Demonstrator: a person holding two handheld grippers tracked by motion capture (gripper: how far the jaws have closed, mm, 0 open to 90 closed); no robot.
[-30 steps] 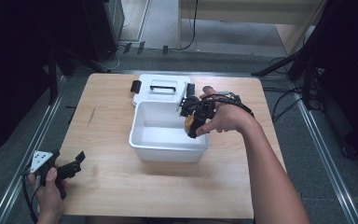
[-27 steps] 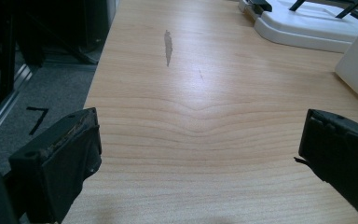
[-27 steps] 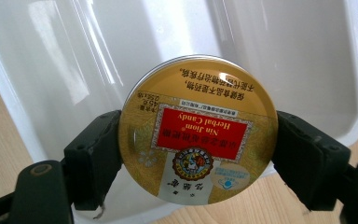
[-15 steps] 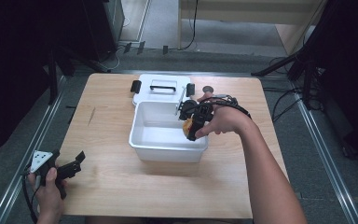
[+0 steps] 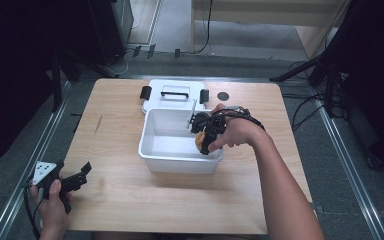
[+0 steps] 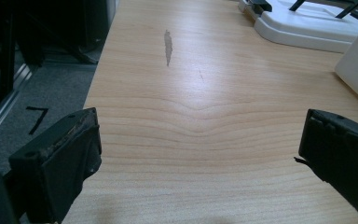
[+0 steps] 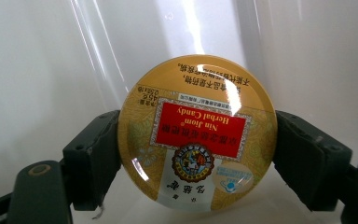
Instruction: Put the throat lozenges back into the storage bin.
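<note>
Pale wooden table (image 5: 125, 200) seen from above, with a white plastic storage bin (image 5: 180, 162) near its middle. Behind the bin, touching its far wall, a white lid (image 5: 172, 102) lying flat, with a black carry handle and black clips at each end. Just right of the lid, a small dark round mark (image 5: 223, 96) on the wood.

Right gripper (image 5: 203, 141) reaching down over the bin's right rim, held in a hand (image 5: 237, 134) whose forearm comes in from the lower right. Clamped between its two black jaws, a round yellow candy tin (image 7: 196, 137), lid face toward the gripper's camera, red label reading "Nin Jiom Herbal Candy" upside down in the right gripper view. Tin inside the bin at its right side, white glossy walls behind it. Whether the tin touches the bin floor: cannot tell.

Left gripper (image 5: 77, 177) at the table's near left corner, well apart from the bin, gripped by the other hand (image 5: 52, 207). Jaws spread wide with only bare wood between them. In the left gripper view, a grey streak (image 6: 168, 46) on the wood ahead, lid and bin corner at upper right.
</note>
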